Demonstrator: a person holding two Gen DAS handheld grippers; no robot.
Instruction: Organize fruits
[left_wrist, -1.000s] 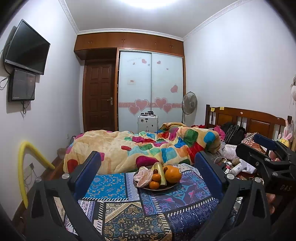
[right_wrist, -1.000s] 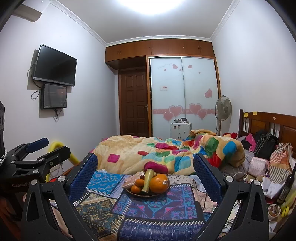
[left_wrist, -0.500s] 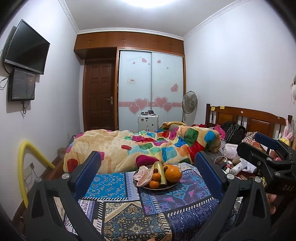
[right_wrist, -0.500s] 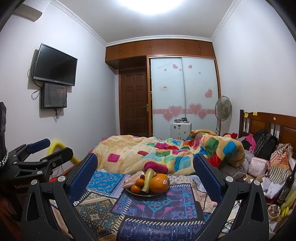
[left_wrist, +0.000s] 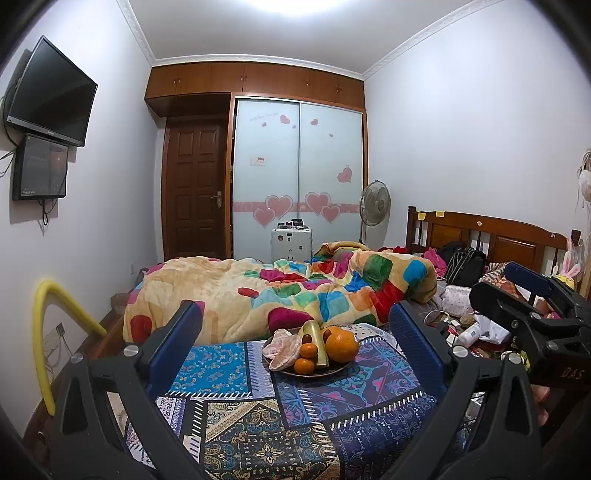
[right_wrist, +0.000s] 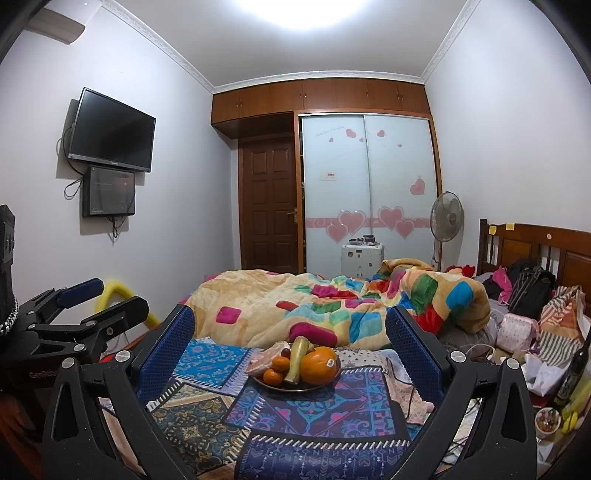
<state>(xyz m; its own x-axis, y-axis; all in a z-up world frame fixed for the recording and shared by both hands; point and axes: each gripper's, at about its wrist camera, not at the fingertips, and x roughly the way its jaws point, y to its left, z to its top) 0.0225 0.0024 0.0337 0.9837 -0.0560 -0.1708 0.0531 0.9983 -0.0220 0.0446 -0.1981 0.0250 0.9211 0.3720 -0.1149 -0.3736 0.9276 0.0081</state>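
A dark plate (left_wrist: 334, 370) stands on a patterned cloth (left_wrist: 258, 424) at the foot of a bed. It holds a large orange (left_wrist: 342, 345), two small tangerines (left_wrist: 304, 365), a green-yellow banana (left_wrist: 317, 339), peeled pomelo pieces (left_wrist: 282, 350) and a small dark fruit. The plate (right_wrist: 317, 384) and large orange (right_wrist: 320, 365) also show in the right wrist view. My left gripper (left_wrist: 295, 336) is open and empty, short of the plate. My right gripper (right_wrist: 290, 332) is open and empty, also short of it.
A colourful quilt (left_wrist: 295, 291) lies heaped behind the plate. Bags and clutter (right_wrist: 535, 332) fill the bed's right side by the wooden headboard (left_wrist: 491, 240). A yellow foam tube (left_wrist: 48, 332) leans at the left wall. A dark bottle (right_wrist: 574, 373) stands at the right.
Both grippers have stayed open and nearly still; the views shift only very slightly. The fruit has not moved.
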